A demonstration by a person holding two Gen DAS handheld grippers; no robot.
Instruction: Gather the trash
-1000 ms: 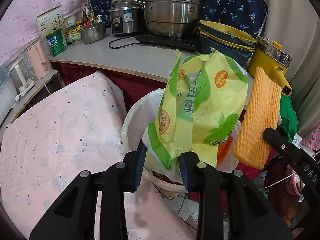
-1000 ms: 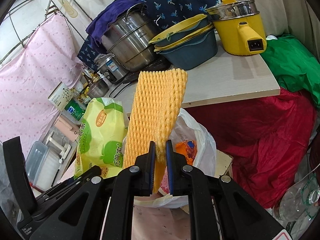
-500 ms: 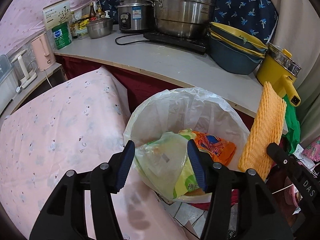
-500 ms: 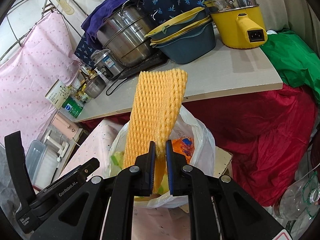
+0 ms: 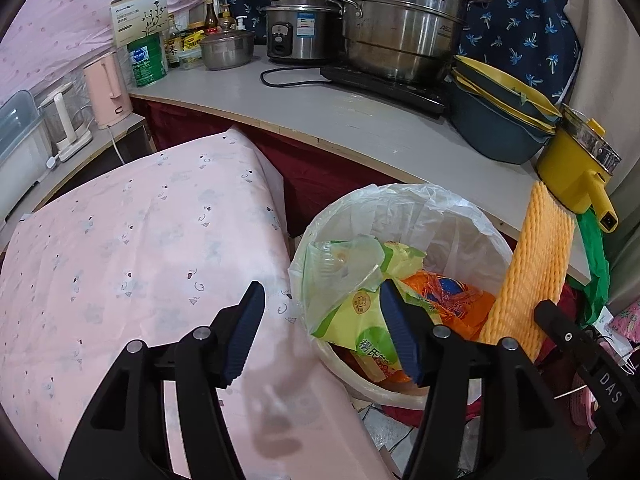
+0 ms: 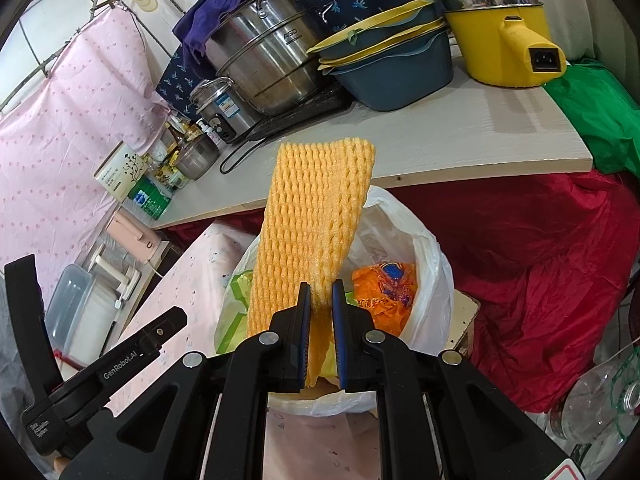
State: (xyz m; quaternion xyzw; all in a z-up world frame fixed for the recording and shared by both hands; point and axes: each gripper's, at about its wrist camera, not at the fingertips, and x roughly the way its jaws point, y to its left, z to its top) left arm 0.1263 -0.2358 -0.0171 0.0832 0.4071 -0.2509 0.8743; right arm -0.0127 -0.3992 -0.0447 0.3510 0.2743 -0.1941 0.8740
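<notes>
A bin lined with a white plastic bag stands between the pink-covered table and the counter. Inside lie a yellow-green snack bag and an orange wrapper. My left gripper is open and empty, above the bin's near left rim. My right gripper is shut on an orange foam net sleeve and holds it upright over the bin. The sleeve also shows in the left wrist view, at the bin's right side.
A grey counter behind the bin carries a large steel pot, a rice cooker, blue basins and a yellow electric pot. A pink-covered table lies at left. Red cloth and a green bag lie at right.
My left gripper has opened and let go of the yellow-green snack bag, which has dropped into the bin. The gripper then drew back to the left. The right gripper still holds the foam sleeve.
</notes>
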